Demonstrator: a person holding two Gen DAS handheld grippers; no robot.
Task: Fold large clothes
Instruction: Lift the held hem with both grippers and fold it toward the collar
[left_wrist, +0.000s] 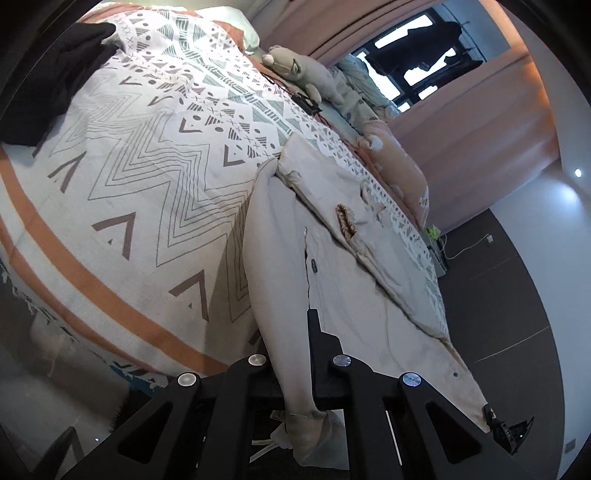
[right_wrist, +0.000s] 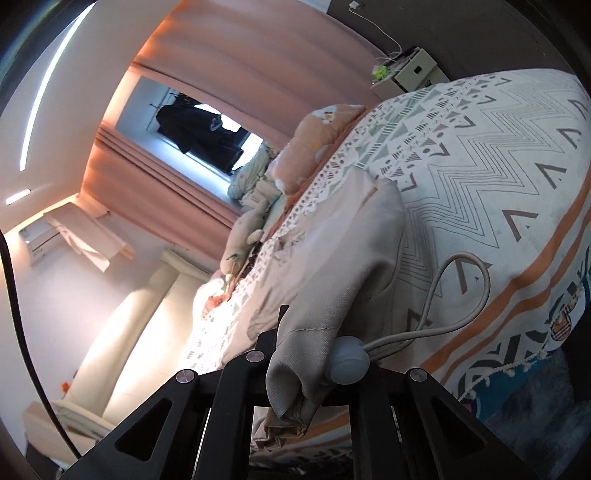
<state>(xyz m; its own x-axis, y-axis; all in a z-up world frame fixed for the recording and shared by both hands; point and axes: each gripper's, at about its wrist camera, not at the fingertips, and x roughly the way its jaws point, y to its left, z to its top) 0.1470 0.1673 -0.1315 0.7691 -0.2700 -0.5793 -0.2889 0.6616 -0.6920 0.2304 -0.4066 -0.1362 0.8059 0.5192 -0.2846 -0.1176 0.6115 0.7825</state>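
Beige cloth, a large jacket-like garment (left_wrist: 354, 258), is stretched from the patterned bedspread (left_wrist: 147, 177) toward both cameras, with its far part lying on the bed near the side where the pillows are heaped. One corner of its near edge is pinched in the left gripper (left_wrist: 310, 387), whose jaws are closed down on a bunched fold of the fabric. The other corner is clamped in the right gripper (right_wrist: 295, 373), likewise closed onto the cloth, with a round grey toggle (right_wrist: 347, 363) and its looped drawcord (right_wrist: 458, 295) hanging out just beside the jaws. The two corners are judged to be held apart so that the hem is kept taut and can be carried over the body of the garment for a fold.

A zip opening (left_wrist: 345, 221) with a toothed edge is seen on the upper layer of the garment. A dark garment (left_wrist: 48, 81) is left at the far corner of the bed, and a grey plush toy (left_wrist: 295, 66) is propped against the pillows. No box, basket or other container holding clothes is seen in either view; only a small bedside cabinet (right_wrist: 410, 72) with cables on top is visible, and its contents cannot be told.
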